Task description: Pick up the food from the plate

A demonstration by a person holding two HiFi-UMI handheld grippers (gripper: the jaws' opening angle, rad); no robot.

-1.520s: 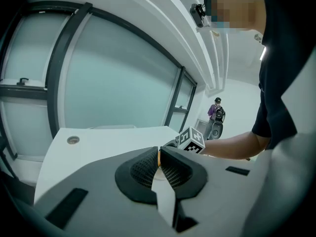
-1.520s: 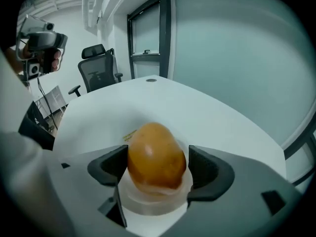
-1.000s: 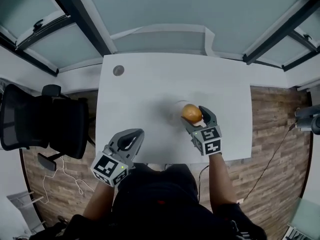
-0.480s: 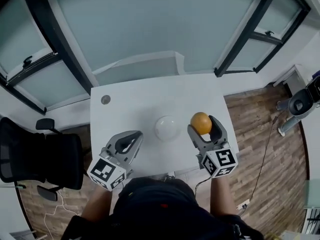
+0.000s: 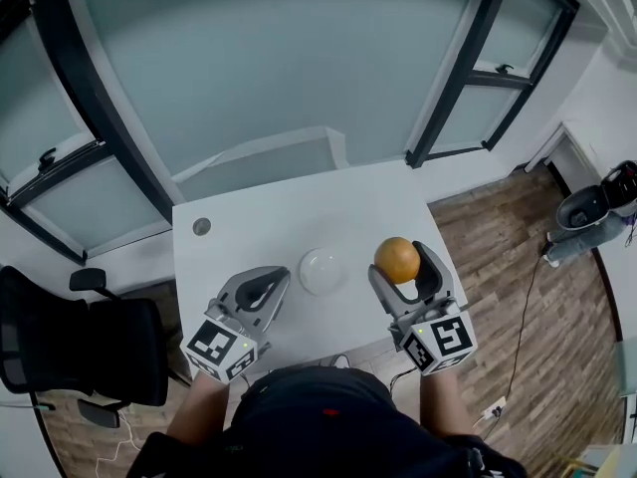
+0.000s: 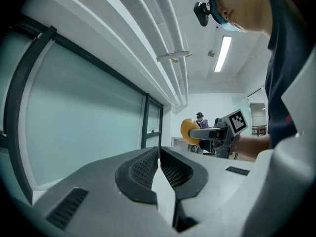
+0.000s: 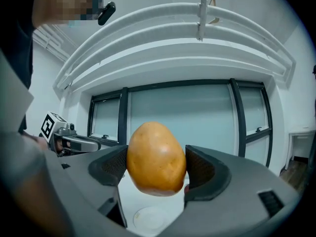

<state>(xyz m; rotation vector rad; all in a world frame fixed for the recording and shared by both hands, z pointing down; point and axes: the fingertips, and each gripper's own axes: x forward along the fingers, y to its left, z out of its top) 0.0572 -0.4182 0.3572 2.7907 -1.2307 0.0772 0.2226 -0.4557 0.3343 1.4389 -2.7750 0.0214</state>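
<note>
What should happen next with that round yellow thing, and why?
Probably just hold steady: the lift looks done. The right gripper is shut on the potato, held up off the table beside the plate, which lies empty.

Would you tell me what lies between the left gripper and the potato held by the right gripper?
In the head view, the empty white plate on the table sits between the left gripper and the potato.

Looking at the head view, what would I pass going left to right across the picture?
Office chair → left gripper → plate → potato
</note>
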